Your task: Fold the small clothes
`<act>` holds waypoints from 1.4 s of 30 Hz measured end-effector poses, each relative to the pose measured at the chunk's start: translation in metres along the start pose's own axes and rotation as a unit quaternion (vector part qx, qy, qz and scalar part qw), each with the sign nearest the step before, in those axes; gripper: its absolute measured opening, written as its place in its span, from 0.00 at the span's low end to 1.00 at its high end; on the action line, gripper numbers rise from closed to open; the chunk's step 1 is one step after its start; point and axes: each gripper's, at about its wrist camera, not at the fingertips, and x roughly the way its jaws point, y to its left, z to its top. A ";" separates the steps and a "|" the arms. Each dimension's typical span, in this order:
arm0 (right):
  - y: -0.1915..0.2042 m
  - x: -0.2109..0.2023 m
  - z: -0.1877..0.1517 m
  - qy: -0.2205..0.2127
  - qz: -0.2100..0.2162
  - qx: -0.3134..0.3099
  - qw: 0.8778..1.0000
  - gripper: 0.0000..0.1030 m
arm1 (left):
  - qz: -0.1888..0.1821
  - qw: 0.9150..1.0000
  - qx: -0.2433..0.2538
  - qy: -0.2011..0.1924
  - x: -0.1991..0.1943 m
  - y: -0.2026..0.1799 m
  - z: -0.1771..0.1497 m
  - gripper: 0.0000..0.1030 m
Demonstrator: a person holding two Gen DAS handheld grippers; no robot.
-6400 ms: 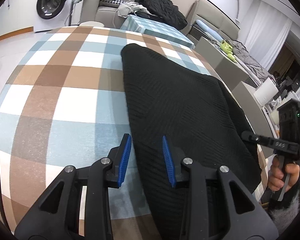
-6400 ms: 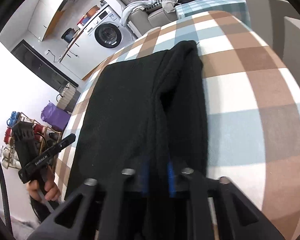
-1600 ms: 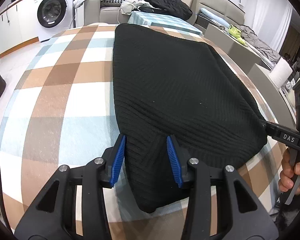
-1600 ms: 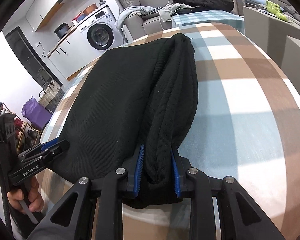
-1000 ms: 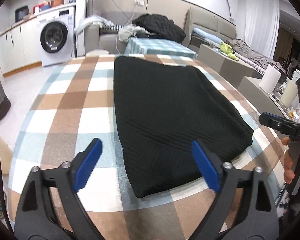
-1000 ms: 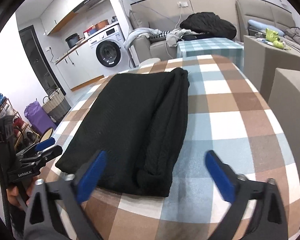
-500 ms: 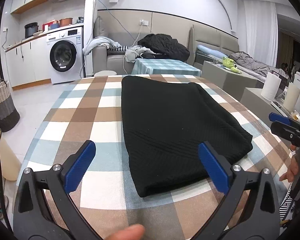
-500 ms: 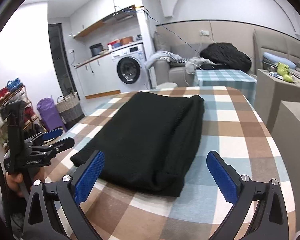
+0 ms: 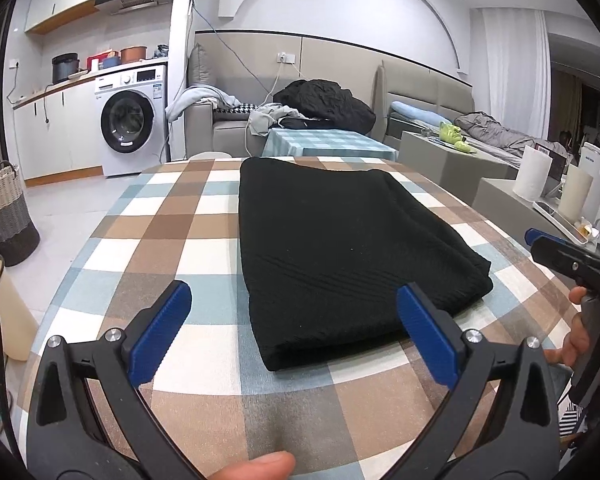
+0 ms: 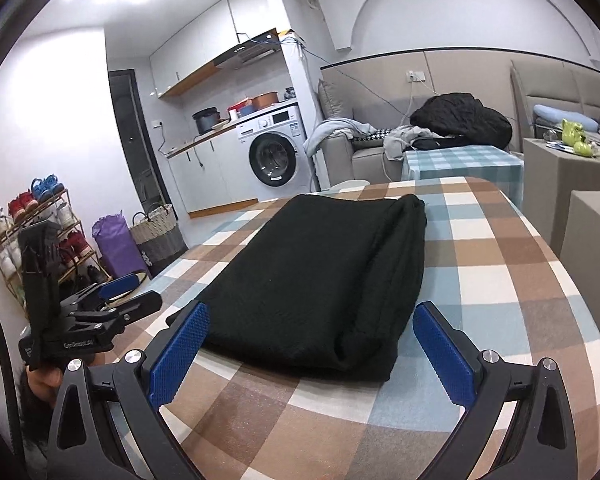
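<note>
A black knit garment [image 9: 332, 240] lies folded flat on the checked tablecloth [image 9: 172, 240]; it also shows in the right wrist view [image 10: 320, 280]. My left gripper [image 9: 294, 320] is wide open and empty, held back above the near table edge, apart from the garment. My right gripper [image 10: 312, 344] is also wide open and empty, just short of the garment's near end. The right gripper shows at the right edge of the left wrist view [image 9: 568, 256], and the left gripper at the left of the right wrist view [image 10: 112, 304].
A washing machine [image 9: 130, 120], a sofa with piled clothes [image 9: 324, 104] and a small checked table [image 9: 324, 144] stand behind. A basket [image 9: 8, 216] is on the floor left. A shoe rack [image 10: 40, 232] and purple bag [image 10: 116, 248] stand left. Grey boxes [image 10: 572, 168] stand right.
Both grippers let go of the garment's near end, opened wide and drew back and up from the table. The garment stays folded and flat.
</note>
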 end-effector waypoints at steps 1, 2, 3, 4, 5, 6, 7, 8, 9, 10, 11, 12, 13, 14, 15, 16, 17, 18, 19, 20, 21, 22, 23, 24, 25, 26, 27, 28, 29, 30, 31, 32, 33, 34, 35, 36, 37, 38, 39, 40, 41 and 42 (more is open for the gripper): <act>0.000 -0.001 0.000 -0.002 -0.001 -0.001 1.000 1.00 | 0.000 1.000 0.000 -0.001 -0.001 0.000 -0.001 0.99; 0.000 -0.002 0.000 -0.003 -0.004 -0.001 1.000 1.00 | 0.000 1.000 0.000 -0.001 0.000 0.000 0.000 0.99; 0.000 -0.002 -0.001 -0.004 -0.003 -0.001 1.000 1.00 | -0.001 1.000 -0.001 -0.001 -0.001 0.000 0.000 0.99; 0.000 -0.002 -0.001 -0.004 0.001 -0.001 1.000 1.00 | 0.000 1.000 0.000 -0.001 -0.001 0.000 0.000 0.99; 0.000 -0.002 -0.001 -0.005 0.001 -0.002 1.000 1.00 | 0.000 1.000 -0.001 -0.001 -0.001 0.000 0.000 0.99; 0.000 -0.003 -0.002 -0.006 0.000 -0.003 1.000 1.00 | -0.001 1.000 -0.001 0.000 -0.001 0.000 0.000 0.99; 0.000 -0.002 -0.002 -0.005 0.000 -0.003 1.000 1.00 | -0.001 1.000 0.000 0.000 -0.001 0.000 0.000 0.99; 0.000 -0.002 -0.002 -0.004 0.001 -0.003 1.000 1.00 | -0.001 1.000 0.000 -0.001 -0.001 0.000 0.000 0.99; 0.000 -0.003 -0.002 -0.004 0.002 -0.003 1.000 1.00 | -0.001 1.000 0.000 -0.001 -0.001 0.000 0.000 0.99; 0.000 -0.003 -0.002 -0.005 0.001 -0.004 1.000 1.00 | -0.001 1.000 0.000 0.000 -0.001 0.000 0.000 0.99; 0.001 -0.003 -0.003 -0.005 0.001 -0.005 1.000 1.00 | -0.002 1.000 0.000 0.000 -0.001 0.000 0.000 0.99; 0.001 -0.004 -0.003 -0.005 0.002 -0.005 1.000 1.00 | -0.002 1.000 0.000 0.000 0.000 0.000 0.001 0.99; 0.000 -0.004 -0.003 -0.006 0.003 -0.005 1.000 1.00 | -0.002 1.000 -0.001 0.000 0.000 0.000 0.001 0.99; 0.000 -0.004 -0.003 -0.006 0.004 -0.005 1.000 1.00 | -0.002 1.000 -0.001 0.000 0.000 0.000 0.001 0.99; 0.000 -0.004 -0.003 -0.006 0.005 -0.006 1.000 1.00 | -0.002 1.000 -0.001 0.000 0.000 0.000 0.000 0.99; 0.000 -0.003 -0.003 -0.005 0.004 -0.007 1.000 1.00 | -0.001 1.000 0.000 0.000 0.000 0.000 0.001 0.99; 0.001 -0.003 -0.004 -0.006 0.003 -0.008 1.000 1.00 | -0.002 1.000 -0.001 0.000 0.000 0.001 0.001 0.99; 0.001 -0.003 -0.004 -0.005 0.002 -0.009 1.000 1.00 | -0.002 1.000 -0.001 0.000 0.000 0.000 0.001 0.99; 0.001 -0.003 -0.004 -0.005 0.002 -0.010 1.000 1.00 | -0.001 1.000 -0.001 0.000 0.000 0.001 0.001 0.99; 0.002 -0.003 -0.004 -0.005 0.002 -0.012 1.000 1.00 | -0.001 1.000 -0.001 0.000 0.000 0.001 0.001 0.99; 0.002 -0.003 -0.004 -0.006 0.002 -0.012 1.000 1.00 | -0.001 1.000 -0.001 0.000 0.000 0.001 0.001 0.99; 0.002 -0.003 -0.004 -0.006 0.002 -0.013 1.000 1.00 | -0.002 1.000 -0.001 0.000 0.000 0.001 0.001 0.99; 0.002 -0.003 -0.004 -0.006 0.002 -0.015 1.000 1.00 | -0.002 1.000 -0.001 0.000 0.000 0.001 0.001 0.99; 0.003 -0.003 -0.004 -0.006 0.002 -0.015 1.000 1.00 | -0.002 1.000 -0.001 0.000 -0.001 0.000 0.000 0.99; 0.003 -0.003 -0.004 -0.006 0.003 -0.015 1.000 1.00 | -0.002 1.000 -0.001 0.000 0.000 0.001 0.001 0.99; 0.003 -0.003 -0.004 -0.006 0.003 -0.015 1.000 1.00 | -0.001 1.000 -0.001 0.000 0.000 0.001 0.001 0.99; 0.003 -0.003 -0.004 -0.006 0.003 -0.015 1.000 1.00 | -0.001 1.000 -0.001 0.000 0.000 0.001 0.001 0.99; 0.003 -0.003 -0.004 -0.006 0.003 -0.015 1.000 1.00 | -0.002 1.000 -0.001 0.000 0.000 0.001 0.001 0.99; 0.003 -0.003 -0.004 -0.006 0.003 -0.015 1.000 1.00 | -0.001 1.000 -0.001 0.000 0.000 0.001 0.001 0.99; 0.003 -0.003 -0.004 -0.005 0.003 -0.014 1.000 1.00 | -0.001 1.000 -0.002 0.000 0.000 0.001 0.001 0.99; 0.003 -0.003 -0.004 -0.005 0.003 -0.014 1.000 1.00 | -0.002 1.000 -0.001 0.000 0.000 0.001 0.001 0.99; 0.003 -0.003 -0.004 -0.006 0.003 -0.014 1.000 1.00 | -0.002 1.000 -0.002 0.000 -0.001 0.001 0.000 0.99; 0.003 -0.003 -0.004 -0.005 0.003 -0.014 1.000 1.00 | -0.002 1.000 -0.002 0.000 0.000 0.001 0.001 0.99; 0.003 -0.003 -0.004 -0.005 0.003 -0.014 1.000 1.00 | -0.002 1.000 -0.002 0.000 0.000 0.001 0.001 0.99; 0.003 -0.003 -0.004 -0.005 0.002 -0.014 1.000 1.00 | -0.002 1.000 -0.002 0.000 0.000 0.001 0.001 0.99; 0.003 -0.003 -0.004 -0.005 0.003 -0.014 1.000 1.00 | -0.002 1.000 -0.002 0.000 0.000 0.001 0.001 0.99; 0.003 -0.003 -0.004 -0.006 0.003 -0.015 1.000 1.00 | -0.001 1.000 -0.002 0.000 0.000 0.002 0.001 0.99; 0.003 -0.003 -0.004 -0.005 0.003 -0.014 1.000 1.00 | -0.001 1.000 -0.002 0.000 0.000 0.002 0.001 0.99; 0.003 -0.003 -0.004 -0.005 0.003 -0.014 1.000 1.00 | -0.002 1.000 -0.001 0.000 0.000 0.001 0.001 0.99; 0.003 -0.003 -0.004 -0.006 0.003 -0.014 1.000 1.00 | -0.002 1.000 -0.002 0.000 0.000 0.002 0.001 0.99; 0.003 -0.003 -0.004 -0.005 0.003 -0.014 1.000 1.00 | -0.002 1.000 -0.001 0.000 -0.001 0.001 0.000 0.99; 0.003 -0.003 -0.004 -0.005 0.003 -0.014 1.000 1.00 | -0.002 1.000 -0.001 0.000 -0.001 0.001 0.001 0.99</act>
